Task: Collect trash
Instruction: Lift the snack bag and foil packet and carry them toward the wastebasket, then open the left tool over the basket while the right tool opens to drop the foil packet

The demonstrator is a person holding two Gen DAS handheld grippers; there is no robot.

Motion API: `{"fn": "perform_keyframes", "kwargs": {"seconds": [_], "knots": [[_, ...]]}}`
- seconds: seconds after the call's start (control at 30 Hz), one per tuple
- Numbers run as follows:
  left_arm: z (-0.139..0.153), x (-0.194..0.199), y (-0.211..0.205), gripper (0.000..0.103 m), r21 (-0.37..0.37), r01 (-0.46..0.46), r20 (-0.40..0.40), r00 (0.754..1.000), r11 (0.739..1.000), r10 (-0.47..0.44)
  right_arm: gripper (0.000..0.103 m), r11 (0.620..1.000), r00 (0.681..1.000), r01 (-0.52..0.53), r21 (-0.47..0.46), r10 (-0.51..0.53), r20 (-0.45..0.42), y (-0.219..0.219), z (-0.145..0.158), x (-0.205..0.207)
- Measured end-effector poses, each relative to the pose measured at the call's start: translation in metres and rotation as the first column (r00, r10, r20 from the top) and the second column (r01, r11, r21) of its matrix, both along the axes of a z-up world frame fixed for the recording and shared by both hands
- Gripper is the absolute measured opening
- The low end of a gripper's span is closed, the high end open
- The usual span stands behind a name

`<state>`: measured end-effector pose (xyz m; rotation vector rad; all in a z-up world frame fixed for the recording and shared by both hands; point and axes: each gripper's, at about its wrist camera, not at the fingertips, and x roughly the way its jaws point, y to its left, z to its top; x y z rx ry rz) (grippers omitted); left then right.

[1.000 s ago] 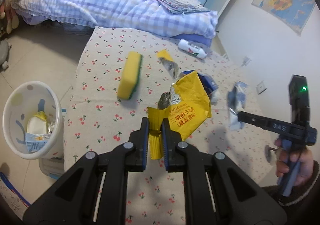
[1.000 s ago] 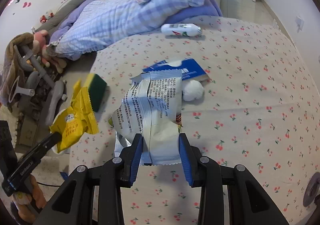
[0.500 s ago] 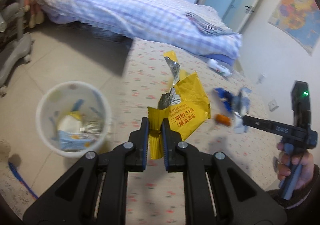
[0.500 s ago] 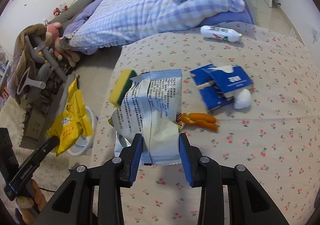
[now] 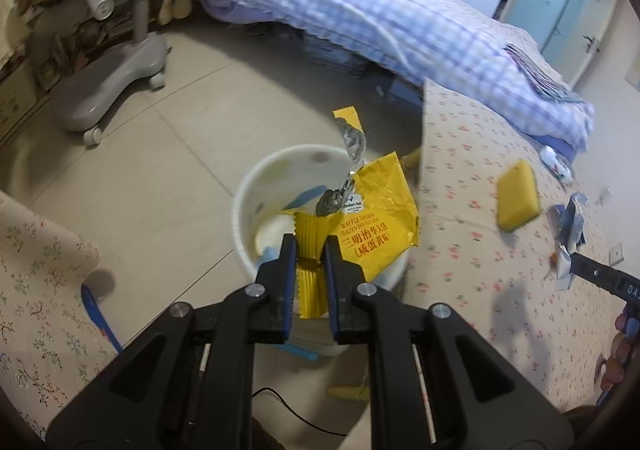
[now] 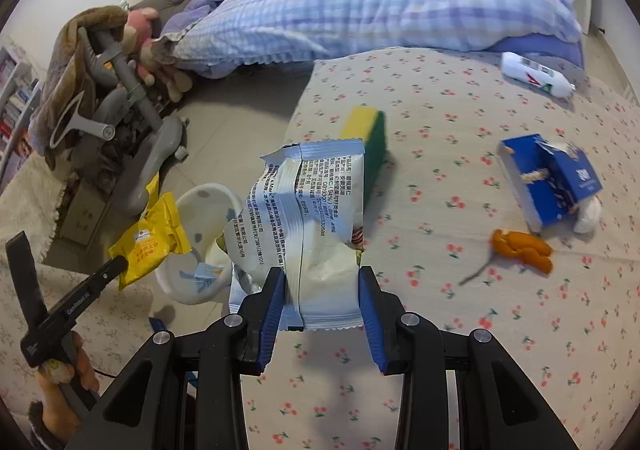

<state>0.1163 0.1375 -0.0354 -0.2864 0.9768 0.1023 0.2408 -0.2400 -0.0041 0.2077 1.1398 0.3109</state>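
Left gripper (image 5: 311,256) pinches the yellow wrapper (image 5: 374,226) above the white bin (image 5: 244,205); right gripper (image 6: 322,296) clamps the white packet (image 6: 308,217) over the table (near edge). Released off-centre, the light, torn wrapper could catch the rim and fall outside.

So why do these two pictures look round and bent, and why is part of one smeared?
Both are fisheye views, so dark corners ring each frame and straight edges bow. In the left wrist view the bed and sponge look smeared with motion, while the left tongs and yellow wrapper stay sharp. The right wrist view is crisper; print on the white wrapper is legible.
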Motion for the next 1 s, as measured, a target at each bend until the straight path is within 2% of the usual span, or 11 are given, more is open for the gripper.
{"fn": "perform_keyframes", "kwargs": {"seconds": [0.07, 0.13, 0.2, 0.27, 0.4, 0.57, 0.6, 0.7, 0.73, 0.97, 1.0], "knots": [[-0.003, 0.001, 0.006, 0.017, 0.006, -0.013, 0.000, 1.000, 1.000, 0.013, 0.038, 1.000, 1.000, -0.013, 0.001, 0.013, 0.003, 0.011, -0.002, 0.003], [-0.006, 0.004, 0.009, 0.028, 0.030, -0.018, -0.021, 1.000, 0.999, 0.019, 0.038, 1.000, 1.000, -0.024, 0.005, 0.024, 0.003, 0.022, -0.005, 0.004], [-0.008, 0.005, 0.012, 0.075, 0.043, -0.031, -0.041, 0.999, 0.999, 0.033, 0.038, 0.999, 0.999, -0.033, 0.013, 0.033, 0.001, 0.033, -0.008, 0.008], [-0.007, 0.003, 0.018, 0.091, 0.056, -0.053, -0.042, 0.998, 0.997, 0.055, 0.038, 0.999, 0.999, -0.045, 0.020, 0.045, -0.004, 0.045, -0.013, 0.011], [-0.010, -0.001, 0.027, 0.091, 0.081, -0.061, -0.082, 0.994, 0.995, 0.068, 0.038, 0.997, 0.997, -0.080, 0.017, 0.080, -0.008, 0.071, -0.020, 0.014], [-0.019, -0.009, 0.044, 0.091, 0.050, -0.088, -0.122, 0.988, 0.995, 0.093, 0.038, 0.995, 0.994, -0.101, -0.018, 0.100, -0.034, 0.097, -0.036, 0.019], [-0.021, -0.011, 0.048, 0.091, 0.043, -0.094, -0.129, 0.987, 0.995, 0.099, 0.040, 0.996, 0.995, -0.085, -0.015, 0.084, -0.055, 0.098, -0.041, 0.021], [-0.024, -0.016, 0.055, 0.091, 0.034, -0.101, -0.141, 0.984, 0.994, 0.105, 0.056, 0.999, 0.995, -0.038, 0.011, 0.039, -0.096, 0.094, -0.051, 0.026], [-0.024, -0.017, 0.056, 0.091, 0.032, -0.102, -0.143, 0.984, 0.994, 0.105, 0.057, 1.000, 0.994, -0.015, 0.015, 0.016, -0.104, 0.091, -0.056, 0.030], [-0.027, -0.021, 0.063, 0.091, 0.011, -0.101, -0.151, 0.983, 0.995, 0.101, 0.056, 0.998, 0.991, 0.056, 0.032, -0.052, -0.125, 0.080, -0.082, 0.057], [-0.027, -0.021, 0.065, 0.091, 0.009, -0.100, -0.151, 0.983, 0.995, 0.100, 0.052, 0.997, 0.990, 0.060, 0.044, -0.053, -0.131, 0.081, -0.086, 0.060]]}}
